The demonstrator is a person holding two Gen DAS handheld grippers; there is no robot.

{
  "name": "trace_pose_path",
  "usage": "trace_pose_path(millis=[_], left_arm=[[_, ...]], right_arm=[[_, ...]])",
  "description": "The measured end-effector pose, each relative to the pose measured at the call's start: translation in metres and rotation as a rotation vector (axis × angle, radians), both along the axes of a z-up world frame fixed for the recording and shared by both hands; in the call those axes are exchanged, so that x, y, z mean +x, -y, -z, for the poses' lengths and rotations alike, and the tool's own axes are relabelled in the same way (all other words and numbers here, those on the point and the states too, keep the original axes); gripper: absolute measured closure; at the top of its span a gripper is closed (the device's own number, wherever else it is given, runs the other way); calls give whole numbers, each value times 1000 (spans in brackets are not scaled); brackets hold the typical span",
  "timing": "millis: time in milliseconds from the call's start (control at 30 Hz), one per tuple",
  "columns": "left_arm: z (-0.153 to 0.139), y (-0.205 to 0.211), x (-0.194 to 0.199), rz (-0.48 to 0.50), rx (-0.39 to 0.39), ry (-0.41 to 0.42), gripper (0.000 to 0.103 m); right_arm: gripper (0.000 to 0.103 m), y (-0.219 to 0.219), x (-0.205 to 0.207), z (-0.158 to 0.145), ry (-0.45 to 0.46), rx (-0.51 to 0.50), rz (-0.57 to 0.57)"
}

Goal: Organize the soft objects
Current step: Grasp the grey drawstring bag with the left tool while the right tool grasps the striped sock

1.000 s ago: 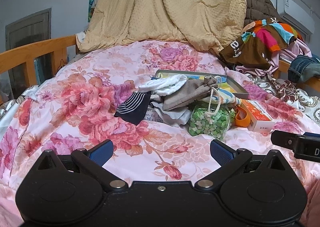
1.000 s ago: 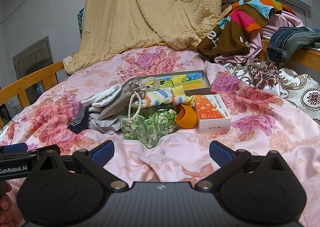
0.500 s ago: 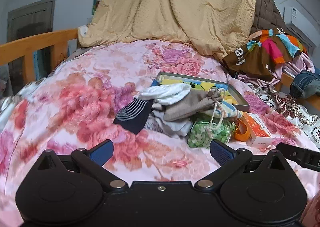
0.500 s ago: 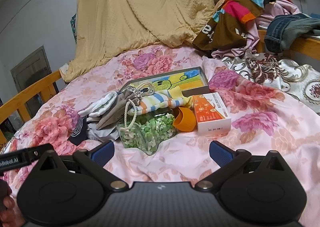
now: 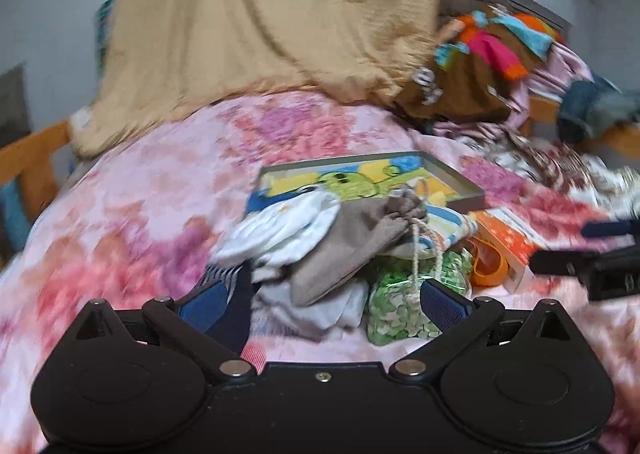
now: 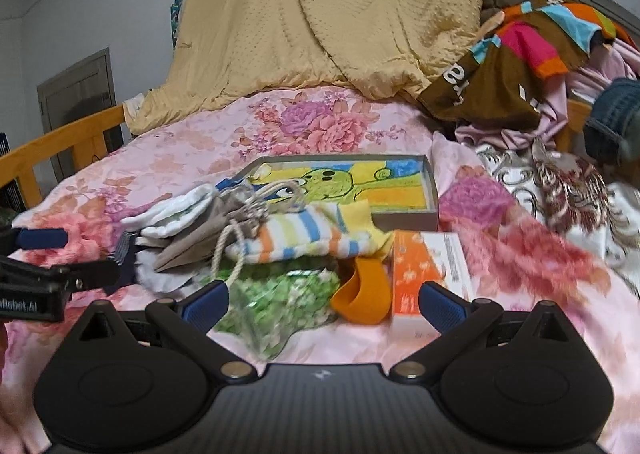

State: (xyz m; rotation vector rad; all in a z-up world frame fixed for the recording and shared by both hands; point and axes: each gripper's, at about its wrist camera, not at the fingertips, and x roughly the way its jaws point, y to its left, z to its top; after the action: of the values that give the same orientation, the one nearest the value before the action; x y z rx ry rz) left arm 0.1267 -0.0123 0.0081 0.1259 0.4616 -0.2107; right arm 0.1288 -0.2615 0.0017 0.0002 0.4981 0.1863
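A heap of soft things lies on the floral bedspread: a white cloth, a grey drawstring pouch, a striped sock, a dark striped sock and a clear bag of green pieces. Behind the heap sits an open shallow box with a cartoon lining. My left gripper is open, low and close in front of the pouch and white cloth. My right gripper is open just before the green bag, orange cup and orange carton. Neither holds anything.
A tan quilt is piled at the head of the bed. Clothes and jeans are stacked at the right. A wooden bed rail runs along the left. The floral bedspread spreads to the left of the heap.
Both grippers have moved forward toward the heap, which now looks larger and nearer. The left wrist view is blurred by motion. Both stay open.
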Motion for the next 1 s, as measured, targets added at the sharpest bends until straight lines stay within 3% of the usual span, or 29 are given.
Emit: trace_pose_path(millis=[133,567,667,933,1000], left_arm=[[8,8,17,59,47,41,1],[22,8,63,241,-14,73,5],[26,10,71,271,-7,53,13],[36,8,92,302,-51,-40,48],[39,8,95,308,-58,-58,50]], right_arm=[[0,3,22,7,4,-15,-10],[0,4,67,21,35,-19,-76],[4,-1,74,22,47,-35,-108],[12,-10,95,30,39,-38,-161],[14,-13,99,32,38,-34,-173]])
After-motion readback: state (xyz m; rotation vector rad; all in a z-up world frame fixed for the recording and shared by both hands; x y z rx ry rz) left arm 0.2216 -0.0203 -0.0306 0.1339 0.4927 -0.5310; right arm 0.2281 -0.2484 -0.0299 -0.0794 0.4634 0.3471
